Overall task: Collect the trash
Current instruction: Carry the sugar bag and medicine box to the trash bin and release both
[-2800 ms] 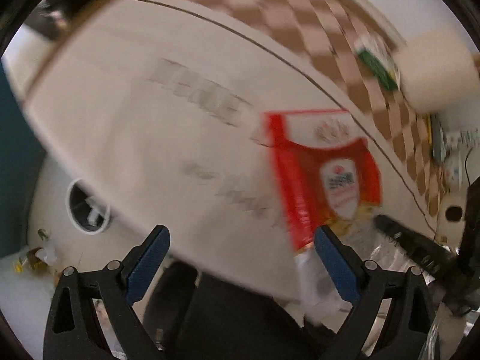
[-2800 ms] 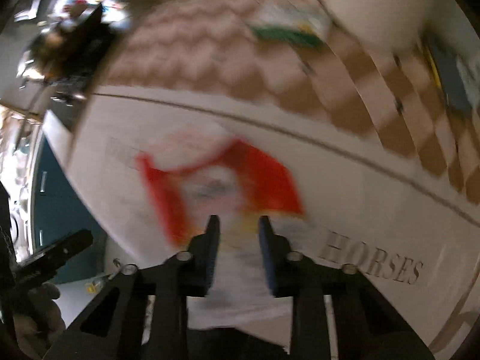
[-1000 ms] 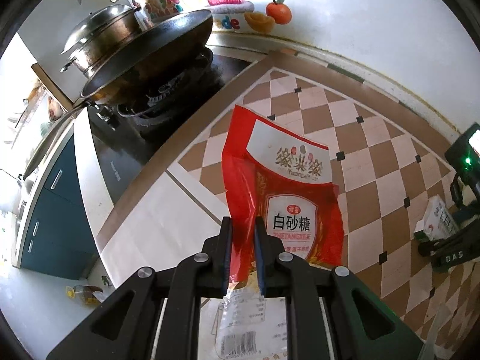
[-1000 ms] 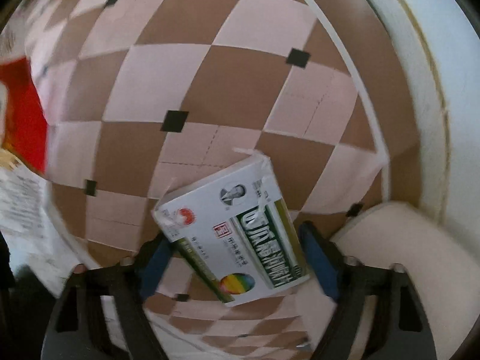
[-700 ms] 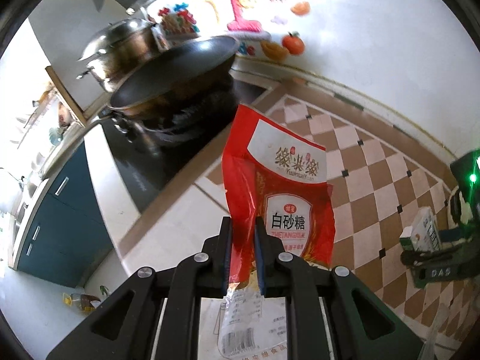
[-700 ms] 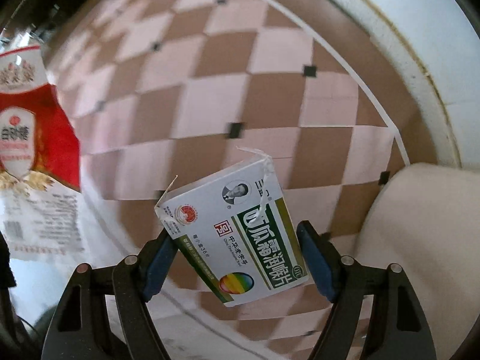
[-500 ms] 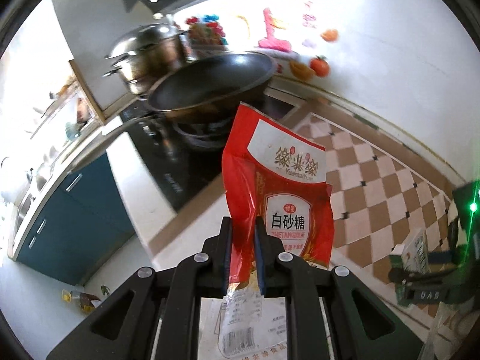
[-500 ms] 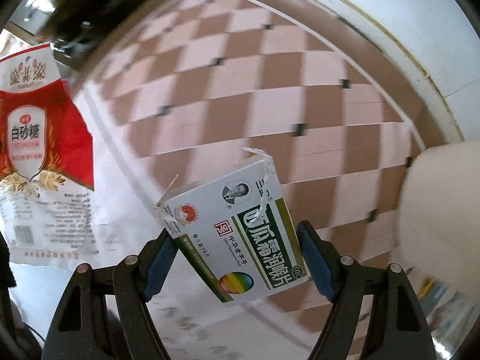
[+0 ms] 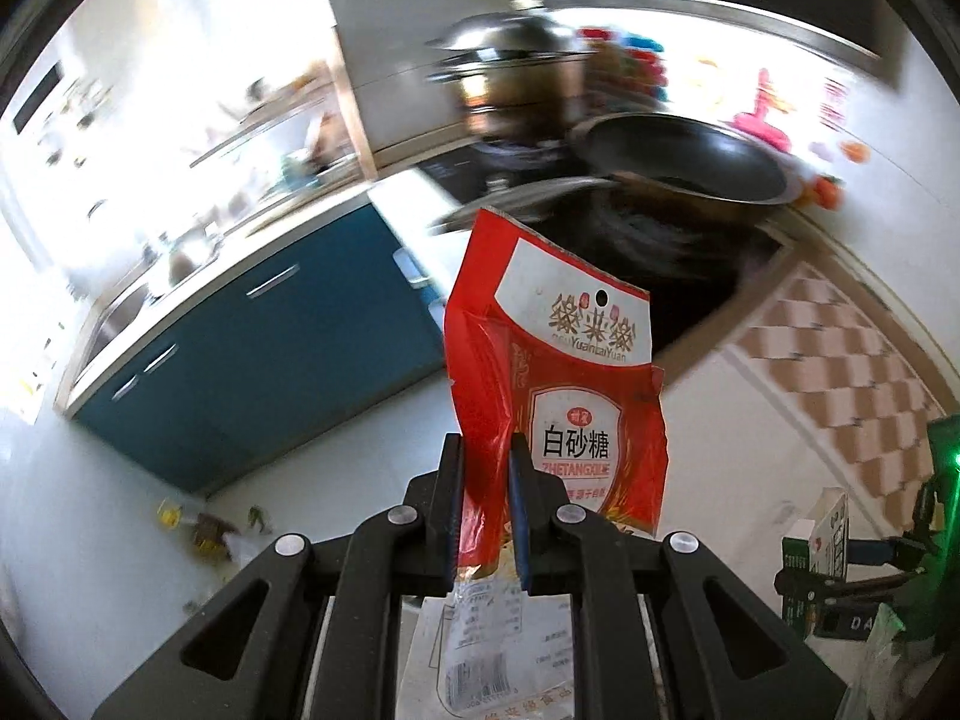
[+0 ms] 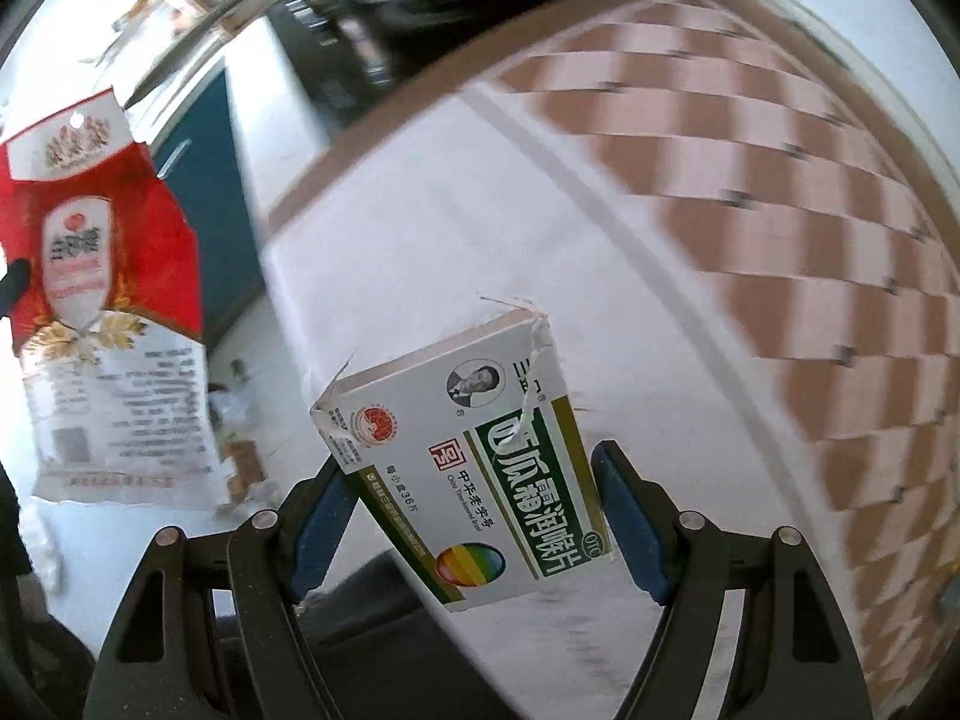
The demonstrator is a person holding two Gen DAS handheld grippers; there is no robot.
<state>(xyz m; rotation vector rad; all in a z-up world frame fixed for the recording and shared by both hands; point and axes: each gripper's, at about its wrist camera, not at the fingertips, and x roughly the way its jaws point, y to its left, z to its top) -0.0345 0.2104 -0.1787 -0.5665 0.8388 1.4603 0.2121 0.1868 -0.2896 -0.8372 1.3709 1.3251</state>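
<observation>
Left wrist: one sugar bag (image 9: pixel 564 414) in left tongs (image 9: pixel 486 516).

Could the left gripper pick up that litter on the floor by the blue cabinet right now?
Probably not. The left gripper is shut on the red sugar bag, so its fingers are occupied. The floor litter lies well below, beside the blue cabinet; the bag would need dropping first.

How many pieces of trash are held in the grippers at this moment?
2. The red sugar bag is pinched in the left gripper; the green-and-white medicine box sits between the right gripper jaws. More litter may lie blurred on the floor.
</observation>
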